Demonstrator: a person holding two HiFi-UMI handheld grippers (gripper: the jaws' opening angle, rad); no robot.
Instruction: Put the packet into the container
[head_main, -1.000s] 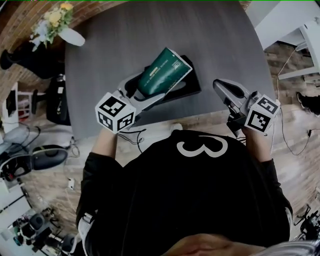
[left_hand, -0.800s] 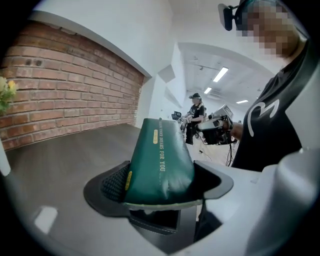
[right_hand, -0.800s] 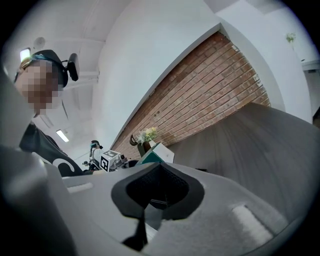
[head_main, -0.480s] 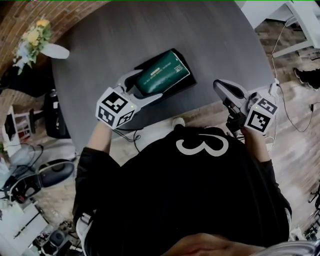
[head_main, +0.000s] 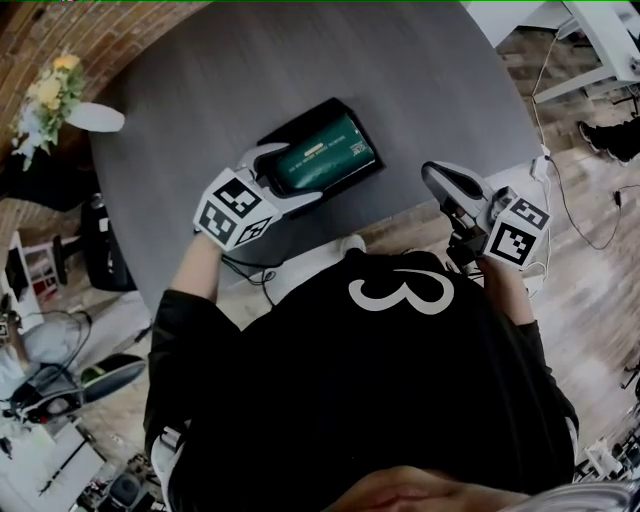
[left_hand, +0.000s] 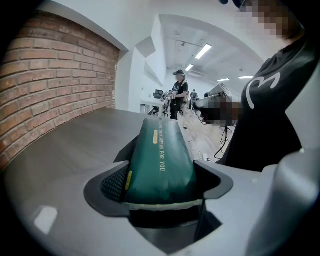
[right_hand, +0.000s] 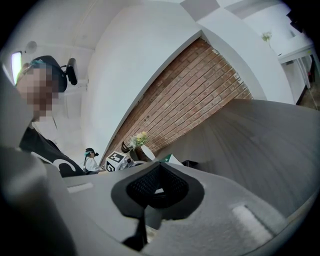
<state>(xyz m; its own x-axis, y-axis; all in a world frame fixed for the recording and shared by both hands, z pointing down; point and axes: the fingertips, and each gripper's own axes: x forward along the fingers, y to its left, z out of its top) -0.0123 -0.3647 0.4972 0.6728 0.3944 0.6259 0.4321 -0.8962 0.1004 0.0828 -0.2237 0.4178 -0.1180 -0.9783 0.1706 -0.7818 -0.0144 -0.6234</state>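
A dark green packet (head_main: 322, 155) lies almost flat inside the black rectangular container (head_main: 300, 120) on the grey table. My left gripper (head_main: 283, 180) is shut on the packet's near end, its jaws reaching over the container's near-left side. In the left gripper view the packet (left_hand: 160, 160) is pinched between the pads and stretches away from the gripper (left_hand: 162, 200). My right gripper (head_main: 432, 172) hovers over the table's front edge to the right of the container, shut with nothing in it (right_hand: 157, 187). The right gripper view catches a corner of the packet (right_hand: 172, 160) in the distance.
The round dark grey table (head_main: 200, 80) carries a white vase of flowers (head_main: 45, 95) at its far left edge. Cables and a white object lie on the wooden floor below the table's near edge. People stand far off in the room (left_hand: 178, 92).
The packet, held tilted up above the container a second ago, has come down and now lies flat in it, still gripped by the left gripper. The right gripper has barely moved.
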